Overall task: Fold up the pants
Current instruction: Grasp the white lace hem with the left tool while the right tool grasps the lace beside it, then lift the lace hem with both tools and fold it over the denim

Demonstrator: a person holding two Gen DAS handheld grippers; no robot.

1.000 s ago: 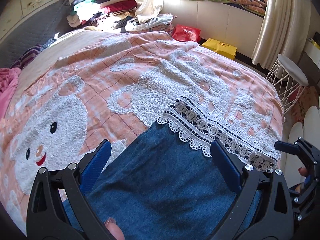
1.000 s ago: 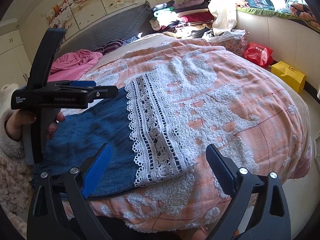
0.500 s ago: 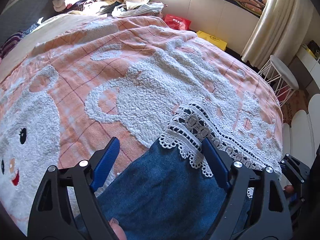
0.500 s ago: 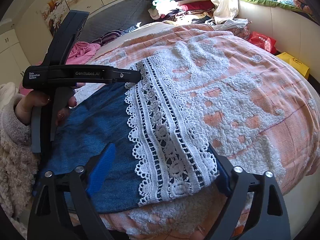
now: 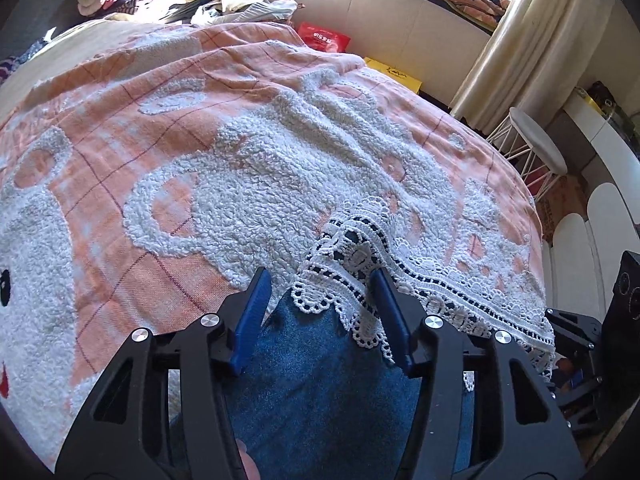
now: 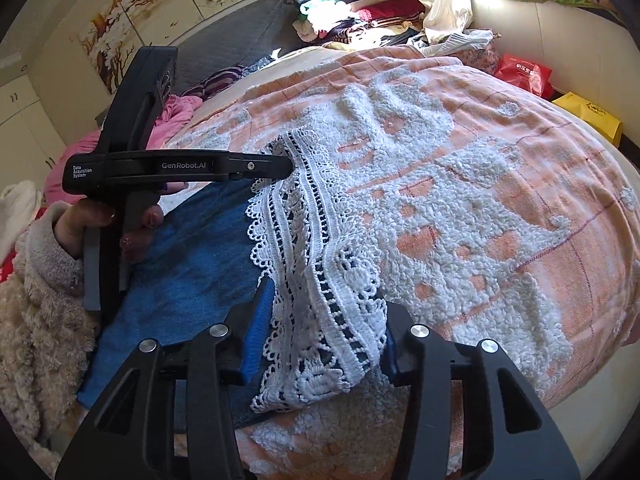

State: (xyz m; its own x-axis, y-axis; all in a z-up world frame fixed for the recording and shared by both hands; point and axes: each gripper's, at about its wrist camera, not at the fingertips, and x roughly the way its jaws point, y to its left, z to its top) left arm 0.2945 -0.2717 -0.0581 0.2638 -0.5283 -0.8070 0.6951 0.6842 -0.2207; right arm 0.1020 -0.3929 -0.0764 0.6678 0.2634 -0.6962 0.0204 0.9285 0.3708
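Observation:
Blue denim pants [image 5: 320, 392] with a white lace hem [image 5: 400, 280] lie flat on the bed; they also show in the right wrist view [image 6: 188, 276], lace hem [image 6: 320, 264] to the right. My left gripper [image 5: 320, 300] has its jaws partly closed around the far corner of the lace hem, which bunches up between the blue pads. It also shows from the side in the right wrist view [image 6: 286, 166]. My right gripper [image 6: 326, 320] has its jaws partly closed around the near corner of the lace hem, cloth bunched between them.
The bed carries a peach blanket [image 5: 168, 152] with fluffy white patterns. A white stool [image 5: 536, 144], curtain [image 5: 516, 40], red bag [image 5: 324, 38] and yellow box [image 5: 396, 76] stand past the bed. Piled clothes [image 6: 360, 12] lie at the far end.
Both grippers moved forward onto the lace hem and narrowed their jaws from wide open. The hem now bunches up between each pair of pads.

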